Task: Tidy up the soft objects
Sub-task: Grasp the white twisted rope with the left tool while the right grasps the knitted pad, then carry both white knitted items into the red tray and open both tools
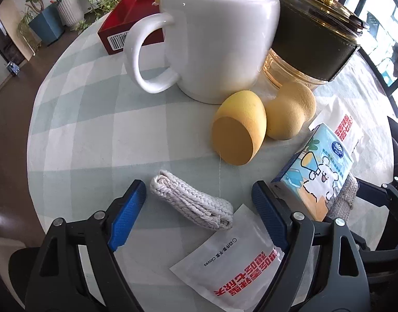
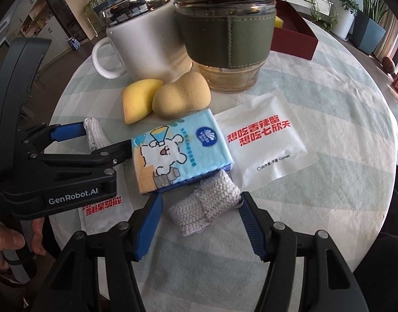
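My left gripper [image 1: 199,189] is open, pointing down at the table. A white braided rope bundle [image 1: 191,205] lies between its blue fingers [image 1: 128,213], touching neither. My right gripper [image 2: 201,197] is open around a greyer braided bundle [image 2: 206,205], which lies against the blue tissue pack [image 2: 180,150]; its right pad is close to the bundle's end. Two yellow makeup sponges, one cut-faced [image 1: 238,130] and one gourd-shaped [image 1: 290,111], sit in front of the mug. The right wrist view shows the left gripper [image 2: 105,137] at the left, held by a hand [image 2: 8,244].
A white mug [image 1: 212,39] and a glass cup with a green sleeve [image 1: 310,39] stand behind the sponges. A red box [image 1: 128,23] is at the back. White glove packets [image 1: 232,257] [image 2: 266,143] lie flat on the checked tablecloth [image 1: 94,130]. Potted plants stand beyond the round table.
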